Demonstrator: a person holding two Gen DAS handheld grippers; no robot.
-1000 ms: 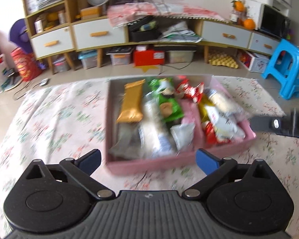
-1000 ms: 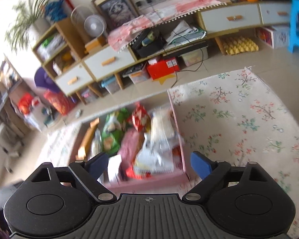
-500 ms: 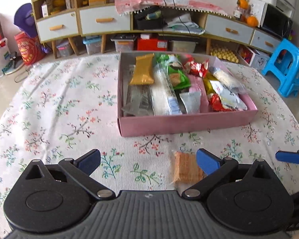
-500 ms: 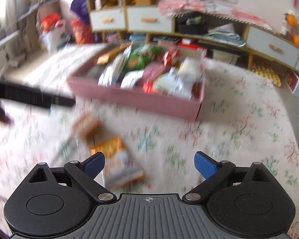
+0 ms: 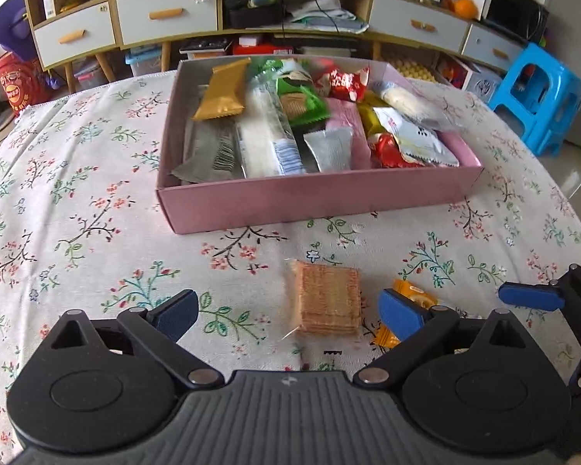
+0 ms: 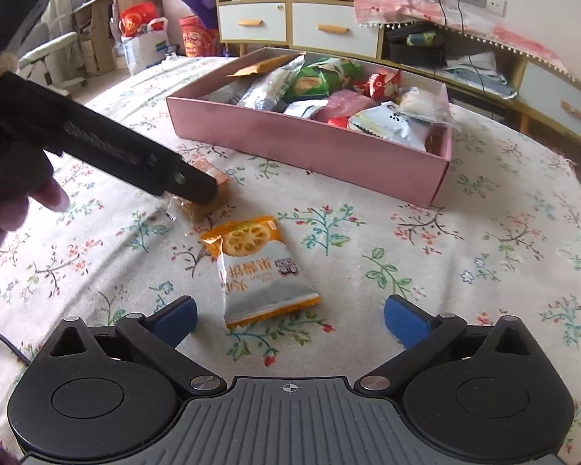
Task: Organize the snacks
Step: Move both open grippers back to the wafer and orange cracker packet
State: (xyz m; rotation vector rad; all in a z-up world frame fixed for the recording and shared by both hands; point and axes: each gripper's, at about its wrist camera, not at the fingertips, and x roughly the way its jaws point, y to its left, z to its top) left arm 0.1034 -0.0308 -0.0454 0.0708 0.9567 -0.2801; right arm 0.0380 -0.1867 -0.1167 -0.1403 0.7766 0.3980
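A pink box [image 5: 313, 197] full of snack packets stands on the floral tablecloth; it also shows in the right wrist view [image 6: 310, 143]. A clear-wrapped stack of brown crackers [image 5: 325, 302] lies in front of it, between the open fingers of my left gripper [image 5: 286, 312]. An orange and white cracker packet [image 6: 257, 269] lies beside it, between the open fingers of my right gripper [image 6: 290, 317]. In the right wrist view the left gripper's body [image 6: 128, 155] covers part of the crackers [image 6: 213, 193]. The right gripper's blue fingertip [image 5: 530, 296] shows at the right of the left wrist view.
The round table with the floral cloth [image 5: 77, 213] drops off at its edges. Behind it stand a low cabinet with drawers [image 5: 166, 15] and a blue plastic stool [image 5: 538, 97]. A chair [image 6: 54, 54] stands at far left.
Both grippers have pulled back from above the box to the table's near side. The crackers and the orange packet have come into view between the fingers. Both stay open.
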